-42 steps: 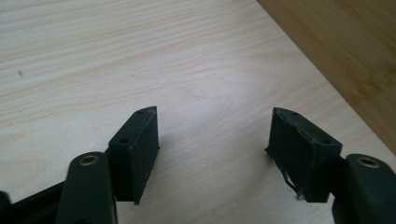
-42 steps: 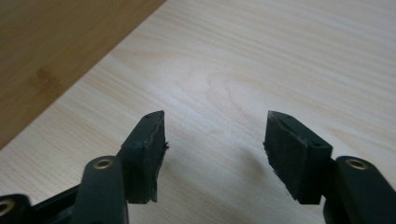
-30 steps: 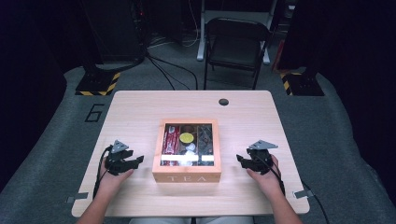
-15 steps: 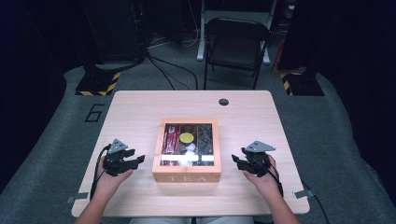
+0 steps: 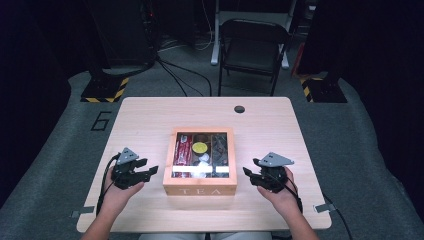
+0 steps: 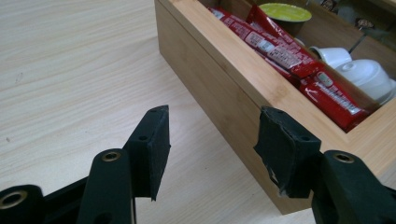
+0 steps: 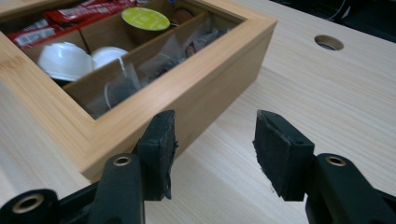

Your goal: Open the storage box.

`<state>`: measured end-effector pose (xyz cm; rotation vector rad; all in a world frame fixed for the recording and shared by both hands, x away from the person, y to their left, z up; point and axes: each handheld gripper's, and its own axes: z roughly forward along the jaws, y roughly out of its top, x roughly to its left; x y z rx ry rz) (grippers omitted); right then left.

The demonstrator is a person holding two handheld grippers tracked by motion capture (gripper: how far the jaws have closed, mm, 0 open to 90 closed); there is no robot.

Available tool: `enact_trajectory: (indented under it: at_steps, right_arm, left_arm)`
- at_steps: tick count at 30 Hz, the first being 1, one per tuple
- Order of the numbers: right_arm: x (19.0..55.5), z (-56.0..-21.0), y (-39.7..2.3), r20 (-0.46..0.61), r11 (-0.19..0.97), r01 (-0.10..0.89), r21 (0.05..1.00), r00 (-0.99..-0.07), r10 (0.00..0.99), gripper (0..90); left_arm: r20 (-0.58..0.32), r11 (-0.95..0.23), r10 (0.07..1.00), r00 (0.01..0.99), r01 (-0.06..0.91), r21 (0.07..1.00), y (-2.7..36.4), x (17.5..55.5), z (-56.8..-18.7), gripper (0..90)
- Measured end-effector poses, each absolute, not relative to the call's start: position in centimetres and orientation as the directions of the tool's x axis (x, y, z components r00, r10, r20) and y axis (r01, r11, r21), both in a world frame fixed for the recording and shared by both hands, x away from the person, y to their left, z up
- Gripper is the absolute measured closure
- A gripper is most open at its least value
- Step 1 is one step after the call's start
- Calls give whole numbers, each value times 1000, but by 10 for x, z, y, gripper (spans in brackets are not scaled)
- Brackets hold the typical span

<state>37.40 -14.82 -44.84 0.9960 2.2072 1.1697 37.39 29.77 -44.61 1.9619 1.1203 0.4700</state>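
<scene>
A tea box [image 5: 200, 189] sits on the bench [image 5: 150, 115] between the two sets of tongs. The left tongs [image 5: 150, 172] lie just to the box's left, pointing at its side wall; the right tongs [image 5: 248, 174] lie just to its right, pointing inward. Neither touches the box, and both have nothing between their jaws. Inside the box, nearest the left tongs, sachets [image 6: 285, 53] lie along one compartment. In the middle compartment, small tubs [image 7: 65, 60] sit at the near end and a capsule [image 7: 144, 19] at the far end. Nearest the right tongs, wrapped tea bags [image 7: 154, 65] fill a compartment. Beyond the right tongs, a round hole [image 7: 328, 42] sits near the bench's far edge. Behind the bench stands a chair [image 5: 253, 47] on the floor.
</scene>
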Motion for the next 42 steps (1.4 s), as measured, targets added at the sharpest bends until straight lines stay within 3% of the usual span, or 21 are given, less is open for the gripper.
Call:
enact_trajectory:
  at_steps: [9,19,33,42]
  right_arm:
    - [368,-441,-136,-9,356,389,850,-664,748,479]
    - [364,-430,-129,16,353,401,845,-679,734,474]
    - [348,-443,-114,28,360,393,846,-707,706,424]
    - [345,-455,-106,-4,418,374,828,-741,671,403]
  left_arm:
    - [-106,-255,817,567,520,815,293,372,-431,416]
    - [-79,-280,810,581,501,819,281,365,-411,418]
    - [-101,-307,762,639,495,813,271,351,-441,385]
    - [-64,-372,724,687,466,803,265,345,-452,367]
